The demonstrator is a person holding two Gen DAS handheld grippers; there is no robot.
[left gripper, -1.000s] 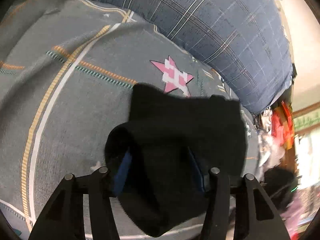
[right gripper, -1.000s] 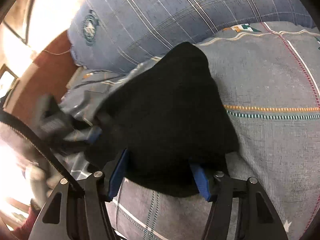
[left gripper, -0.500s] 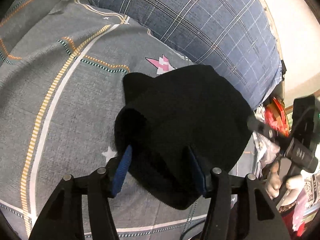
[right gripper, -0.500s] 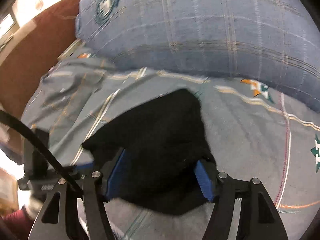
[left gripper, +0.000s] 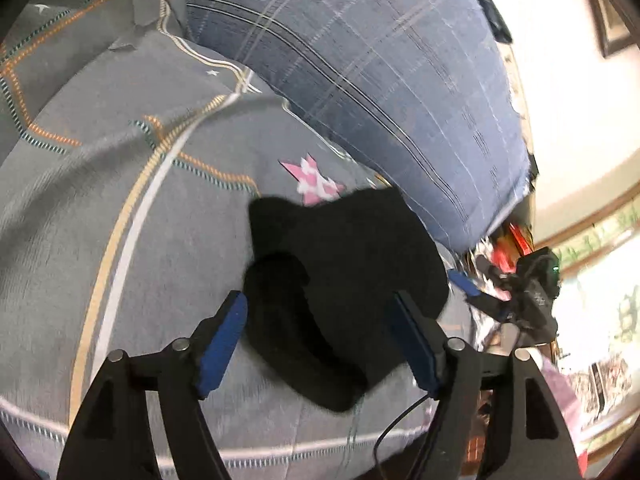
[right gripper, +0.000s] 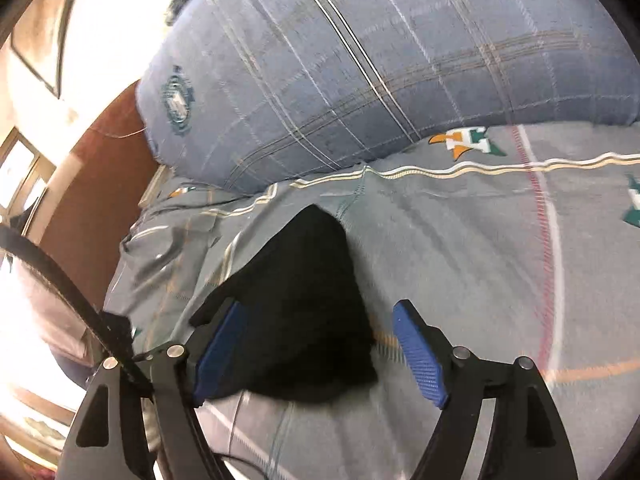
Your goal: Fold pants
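Observation:
The black pants (left gripper: 344,276) lie in a compact folded bundle on the grey patterned bedsheet (left gripper: 120,200). My left gripper (left gripper: 320,336) is open, its blue pads on either side of the bundle's near edge, not pinching it. In the right wrist view the pants (right gripper: 296,312) lie the same way. My right gripper (right gripper: 320,352) is open; the bundle sits against its left pad (right gripper: 218,350) and clear of the right one. The right gripper also shows at the right of the left wrist view (left gripper: 476,292).
A big blue plaid pillow (left gripper: 380,80) lies behind the pants; it also fills the top of the right wrist view (right gripper: 380,68). A brown headboard (right gripper: 100,168) stands at the left. Cluttered items (left gripper: 508,240) sit beyond the bed's edge.
Both grippers have drawn back from the pants, and the bundle now rests on the sheet. The jaws stand wider apart than before.

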